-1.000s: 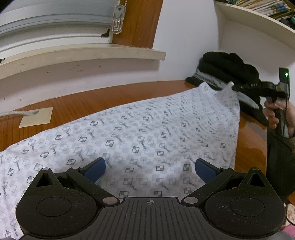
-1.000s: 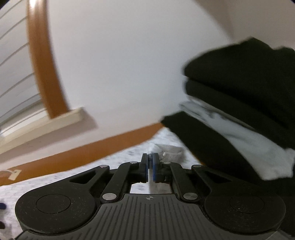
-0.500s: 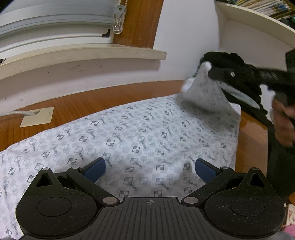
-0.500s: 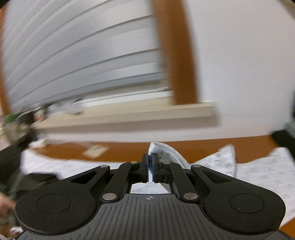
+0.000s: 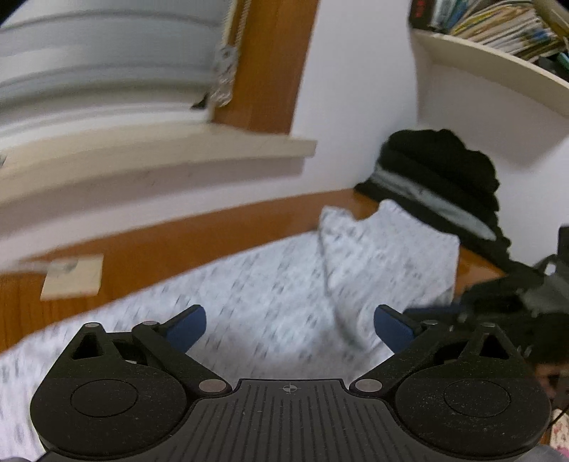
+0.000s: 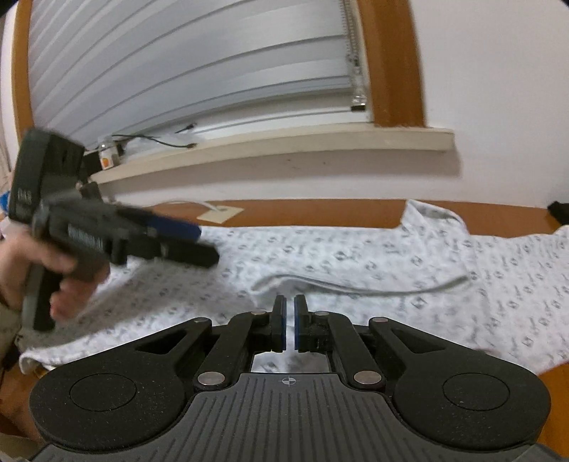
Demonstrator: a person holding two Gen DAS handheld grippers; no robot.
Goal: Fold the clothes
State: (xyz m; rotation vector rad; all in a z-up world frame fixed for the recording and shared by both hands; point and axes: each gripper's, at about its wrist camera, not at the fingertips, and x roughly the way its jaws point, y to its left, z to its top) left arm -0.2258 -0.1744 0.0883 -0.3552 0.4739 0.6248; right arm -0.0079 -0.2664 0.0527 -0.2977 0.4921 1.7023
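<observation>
A white garment (image 5: 270, 284) with a small grey check print is spread over the wooden table (image 5: 177, 245). Its far right corner is folded back over it, and the flap (image 6: 437, 256) ends in a curved fold edge that runs to my right gripper (image 6: 290, 325). That gripper is low over the cloth, jaws a narrow crack apart, with the flap's tip pinched between them. My left gripper (image 5: 290, 320) hovers open over the garment's middle with nothing between its blue pads (image 5: 186, 327). In the right wrist view a hand holds the left gripper (image 6: 204, 241) above the garment's left part.
Folded black and grey clothes (image 5: 437, 177) are piled at the table's far right corner against the wall. A beige plate with a cable (image 5: 73, 279) lies on the table near the wall. A window sill (image 6: 284, 149) and a bookshelf (image 5: 498, 25) overhang the back.
My right gripper has carried the garment's far right corner away from the dark pile, leftward and down onto the cloth. The left gripper has tilted up a little and stayed open.
</observation>
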